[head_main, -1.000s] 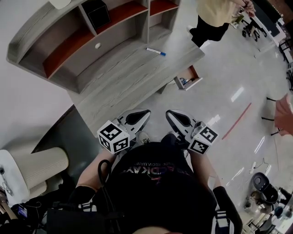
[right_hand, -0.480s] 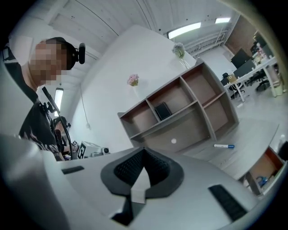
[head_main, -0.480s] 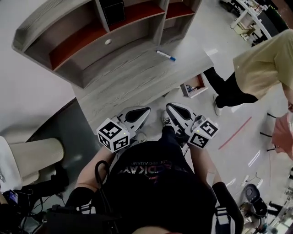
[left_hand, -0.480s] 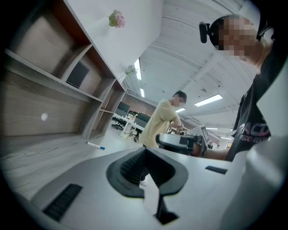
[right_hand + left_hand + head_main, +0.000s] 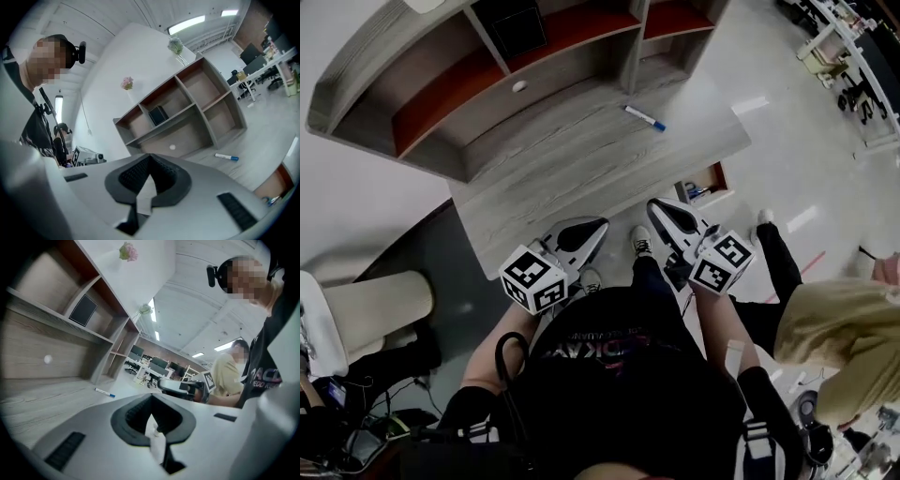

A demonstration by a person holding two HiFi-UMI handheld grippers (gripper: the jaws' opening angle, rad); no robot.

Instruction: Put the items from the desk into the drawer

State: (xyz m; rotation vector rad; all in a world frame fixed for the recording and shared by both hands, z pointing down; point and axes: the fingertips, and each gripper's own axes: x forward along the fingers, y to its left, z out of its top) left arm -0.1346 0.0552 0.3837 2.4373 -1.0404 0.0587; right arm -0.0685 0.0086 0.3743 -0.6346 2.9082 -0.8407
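1. Left gripper view: the left gripper (image 5: 151,399) is seen closed. Its jaws are brought together at the tips and nothing is held between them. Only floor is glimpsed through the hollow behind the tips.
2. In the right gripper view, the right gripper (image 5: 150,158) is likewise found closed and empty, with its dark pads met at the point.
3. In the head view, both grippers are held side by side close in front of the person's body. The left gripper (image 5: 598,225) and the right gripper (image 5: 656,206) are pointed toward the desk (image 5: 553,159) and are stopped just short of its near edge.
4. The drawer (image 5: 705,187) is seen pulled open under the desk's end, just ahead of the right gripper and slightly to its right. Something blue can be made out inside it, but it cannot be identified.
5. The marker (image 5: 644,117), white with a blue cap, lies on the desk well ahead of both grippers, nearer the right one. It is touched by neither.
6. Farther ahead of the left gripper, a small white round thing (image 5: 518,86) rests at the back of the desk, under the shelf unit (image 5: 441,84).
7. A black box (image 5: 516,23) stands in one upper compartment of that unit.
8. To the right of the right gripper, another person (image 5: 834,323) in a pale yellow top is seen on the floor.
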